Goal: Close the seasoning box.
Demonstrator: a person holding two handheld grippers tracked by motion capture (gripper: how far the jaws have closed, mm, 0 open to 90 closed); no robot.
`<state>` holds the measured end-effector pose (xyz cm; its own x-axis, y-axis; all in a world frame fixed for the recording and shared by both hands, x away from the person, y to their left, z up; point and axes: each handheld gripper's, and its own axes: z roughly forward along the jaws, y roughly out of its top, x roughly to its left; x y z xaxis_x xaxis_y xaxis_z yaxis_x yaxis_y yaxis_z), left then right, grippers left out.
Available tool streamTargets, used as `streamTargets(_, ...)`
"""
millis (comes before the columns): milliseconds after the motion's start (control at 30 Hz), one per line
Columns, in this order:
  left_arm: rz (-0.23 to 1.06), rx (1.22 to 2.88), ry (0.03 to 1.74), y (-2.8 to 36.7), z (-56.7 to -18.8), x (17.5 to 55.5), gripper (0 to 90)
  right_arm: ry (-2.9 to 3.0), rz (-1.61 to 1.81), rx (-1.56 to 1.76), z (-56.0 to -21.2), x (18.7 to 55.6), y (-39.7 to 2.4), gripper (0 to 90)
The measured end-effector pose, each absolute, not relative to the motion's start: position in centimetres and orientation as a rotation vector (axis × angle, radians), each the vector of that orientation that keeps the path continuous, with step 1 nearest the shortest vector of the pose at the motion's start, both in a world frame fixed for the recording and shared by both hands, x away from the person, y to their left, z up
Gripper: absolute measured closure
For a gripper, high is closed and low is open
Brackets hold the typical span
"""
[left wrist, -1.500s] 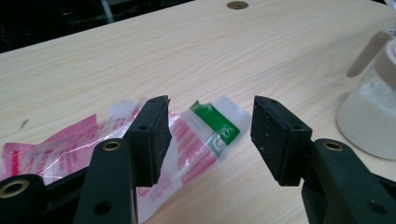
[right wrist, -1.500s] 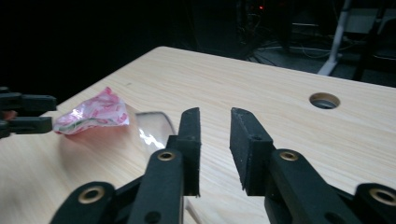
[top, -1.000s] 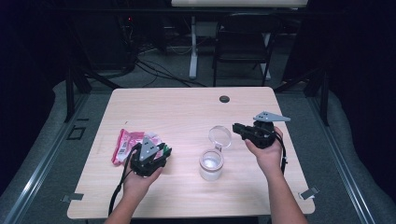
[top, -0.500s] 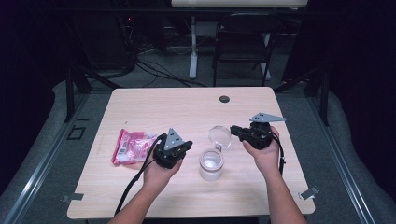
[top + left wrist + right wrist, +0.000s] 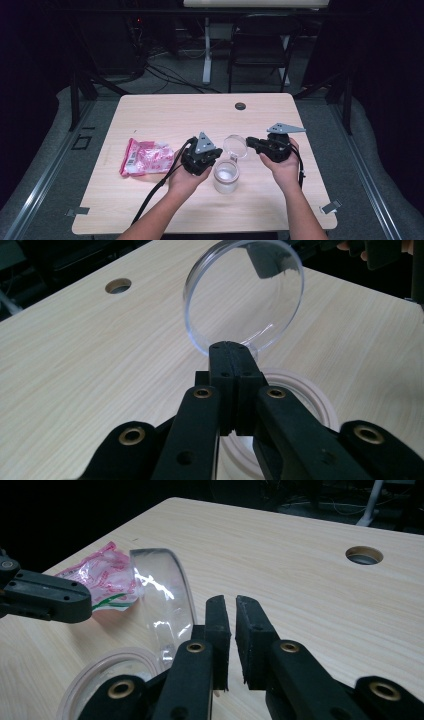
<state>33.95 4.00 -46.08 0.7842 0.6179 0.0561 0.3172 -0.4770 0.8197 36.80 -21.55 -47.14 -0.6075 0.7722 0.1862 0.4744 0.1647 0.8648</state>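
- Nearest the desk's (image 5: 150,210) front edge, two forearms come in from below, each hand carrying a set of tongs.
- Just ahead of the hands stands a clear jar (image 5: 226,176) with a pale rim, upright on the desk between the two tongs.
- Its clear round lid (image 5: 235,146) stands up on edge at the jar's far rim, apparently hinged there; it is open.
- On the left, the left tongs (image 5: 216,156) sit just beside the jar, tips pointing toward the lid. From the left gripper view the jaws are pressed together, with the lid's (image 5: 243,295) lower edge right at their tips; whether they pinch a tab of it or only meet it I cannot tell. The jar's rim (image 5: 310,390) lies just under and behind them.
- On the right, the right tongs (image 5: 250,144) point left toward the lid. In the right gripper view the jaws stand a narrow slit apart with nothing between them, and the lid (image 5: 162,607) stands just beside the left jaw, not gripped.
- Further left on the desk lies a pink and white packet (image 5: 146,156), flat, near the left hand.
- Toward the far edge of the desk is a round cable hole (image 5: 240,106), well apart from everything else.
- Beyond the desk stands a dark folding chair (image 5: 260,45) on the floor.
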Motion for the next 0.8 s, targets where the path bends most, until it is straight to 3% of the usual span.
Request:
streamTargets(300, 0.421, 2.112, 0.666, 2.9, -46.1, 34.1, 90.0, 2.161, 1.422, 1.173, -47.0, 35.9, -21.3, 83.5)
streamTargets(800, 0.394, 2.114, 0.662, 4.2, -46.7, 32.9, 90.0, 2.217, 1.424, 1.134, -47.2, 35.4, -20.4, 82.7)
